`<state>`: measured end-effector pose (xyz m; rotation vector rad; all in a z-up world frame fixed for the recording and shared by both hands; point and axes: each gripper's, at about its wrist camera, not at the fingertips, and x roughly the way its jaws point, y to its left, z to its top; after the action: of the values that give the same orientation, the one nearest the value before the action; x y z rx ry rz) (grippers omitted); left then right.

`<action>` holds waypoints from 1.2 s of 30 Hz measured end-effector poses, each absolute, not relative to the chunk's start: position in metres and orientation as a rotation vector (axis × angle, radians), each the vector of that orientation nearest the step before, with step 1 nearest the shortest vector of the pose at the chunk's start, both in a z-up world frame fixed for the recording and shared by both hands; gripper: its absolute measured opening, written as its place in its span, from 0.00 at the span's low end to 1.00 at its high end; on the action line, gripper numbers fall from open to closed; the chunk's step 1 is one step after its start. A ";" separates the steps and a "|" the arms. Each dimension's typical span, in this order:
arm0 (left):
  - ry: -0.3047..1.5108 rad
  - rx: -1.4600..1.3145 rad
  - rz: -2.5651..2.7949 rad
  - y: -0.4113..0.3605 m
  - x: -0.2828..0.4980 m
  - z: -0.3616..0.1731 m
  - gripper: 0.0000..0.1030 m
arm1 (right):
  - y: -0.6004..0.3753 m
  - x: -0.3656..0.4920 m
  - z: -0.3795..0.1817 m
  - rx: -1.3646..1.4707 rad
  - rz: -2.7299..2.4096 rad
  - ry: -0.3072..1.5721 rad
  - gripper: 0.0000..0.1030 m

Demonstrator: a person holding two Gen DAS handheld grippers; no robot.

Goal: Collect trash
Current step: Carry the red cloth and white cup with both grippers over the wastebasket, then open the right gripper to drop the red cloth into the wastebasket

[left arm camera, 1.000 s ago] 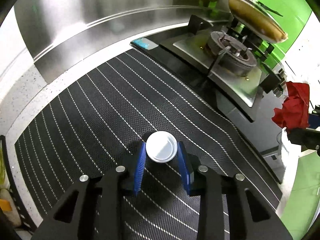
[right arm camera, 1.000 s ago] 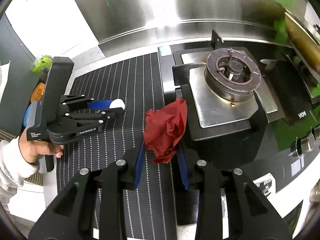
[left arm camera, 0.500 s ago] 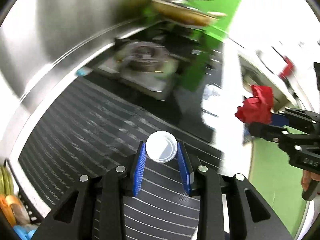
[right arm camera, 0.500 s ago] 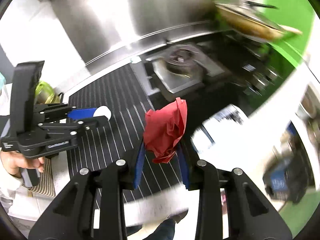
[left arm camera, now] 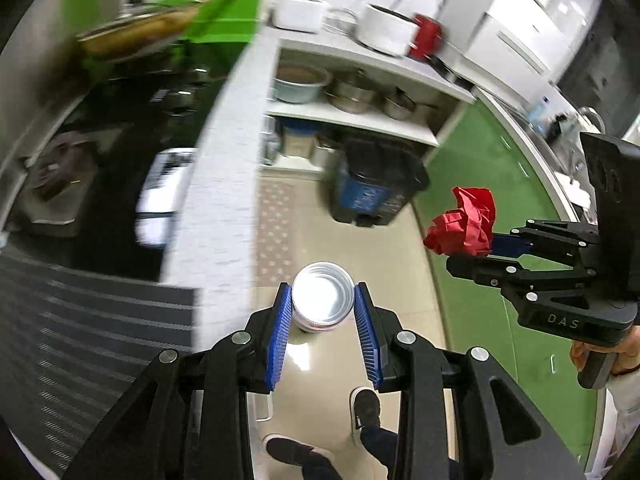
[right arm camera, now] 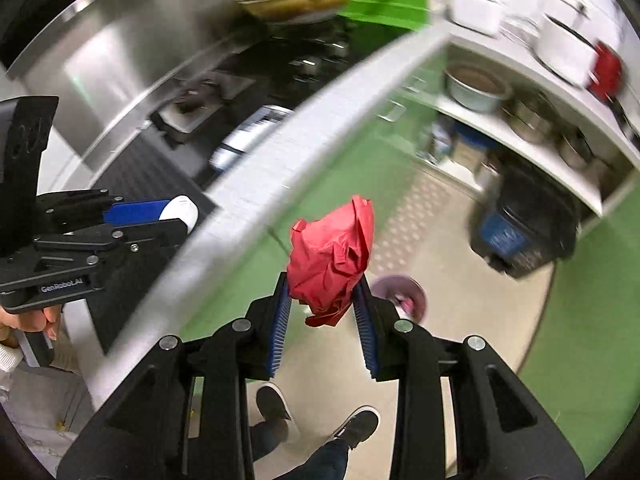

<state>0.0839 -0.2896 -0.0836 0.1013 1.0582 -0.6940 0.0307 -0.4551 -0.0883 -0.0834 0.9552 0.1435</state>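
Two pieces of trash are held above the floor [left arm camera: 400, 248]. Left gripper [left arm camera: 323, 312] fingers clamp a small white round container [left arm camera: 323, 298], its axis pointing away from the camera, shiny end forward. Right gripper [right arm camera: 323, 300] fingers pinch crumpled red paper [right arm camera: 332, 256], bulging forward.

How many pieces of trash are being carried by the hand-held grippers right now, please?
2. A white cup is clamped in the left hand-held gripper, and a crumpled red paper is clamped in the right hand-held gripper. Nothing else shows in either.

Pots [left arm camera: 352, 94] on shelf [left arm camera: 348, 116], pan [right arm camera: 296, 0] on stove, striped mat [left arm camera: 80, 320].
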 end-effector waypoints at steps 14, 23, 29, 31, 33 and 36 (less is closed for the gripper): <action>1.176 0.051 -0.604 -0.388 0.123 -0.217 0.31 | -0.585 0.108 -0.211 -0.073 0.207 1.101 0.30; 1.208 0.073 -0.622 -0.402 0.154 -0.291 0.31 | -0.608 0.165 -0.310 -0.088 0.227 1.156 0.30; 1.219 0.096 -0.650 -0.413 0.171 -0.323 0.31 | -0.622 0.187 -0.360 -0.074 0.217 1.177 0.36; 1.222 0.100 -0.655 -0.416 0.176 -0.330 0.31 | -0.625 0.191 -0.370 -0.074 0.208 1.178 0.60; 1.228 0.108 -0.660 -0.419 0.179 -0.335 0.31 | -0.631 0.193 -0.373 -0.061 0.189 1.159 0.76; 1.236 0.119 -0.670 -0.423 0.181 -0.342 0.31 | -0.639 0.194 -0.374 -0.046 0.152 1.158 0.86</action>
<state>0.1807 -0.4231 -0.3420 0.1191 1.2362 -0.6698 0.1939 -0.6392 -0.3735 -0.0460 1.1582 0.1521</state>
